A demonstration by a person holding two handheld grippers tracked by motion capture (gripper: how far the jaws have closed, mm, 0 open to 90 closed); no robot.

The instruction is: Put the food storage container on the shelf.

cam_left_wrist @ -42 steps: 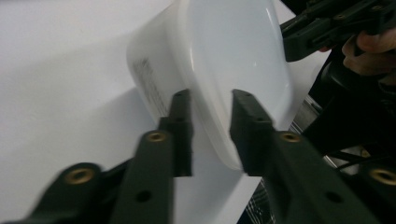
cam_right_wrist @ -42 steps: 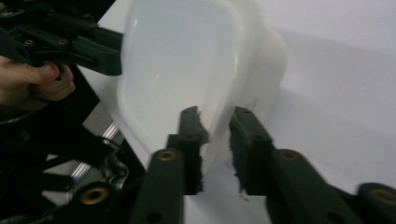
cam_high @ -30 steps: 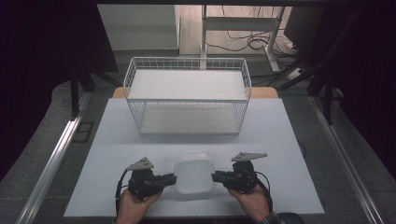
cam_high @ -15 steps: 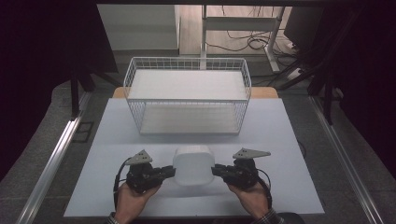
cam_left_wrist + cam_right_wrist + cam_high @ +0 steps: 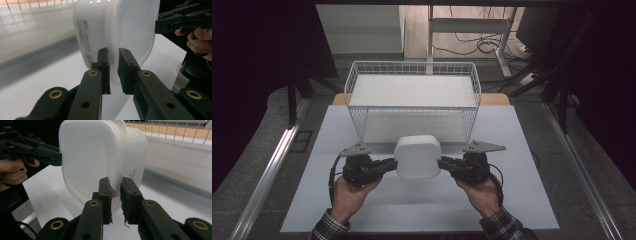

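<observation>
A person's two hands hold grippers at the near edge of the white counter [image 5: 532,150]: the left gripper [image 5: 391,164] and right gripper [image 5: 443,163] each have their jaws clamped on the rim at opposite sides of a white lidded plastic container [image 5: 417,156], carried clear of the surface. The pick-up looks done. Just beyond waits the wire basket [image 5: 412,67], seemingly its destination, with the placing not yet done.

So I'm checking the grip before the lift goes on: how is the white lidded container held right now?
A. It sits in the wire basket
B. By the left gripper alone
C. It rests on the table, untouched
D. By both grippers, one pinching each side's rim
D: the left gripper and the right gripper each pinch the rim of the white container on opposite sides, short of the wire basket.
</observation>
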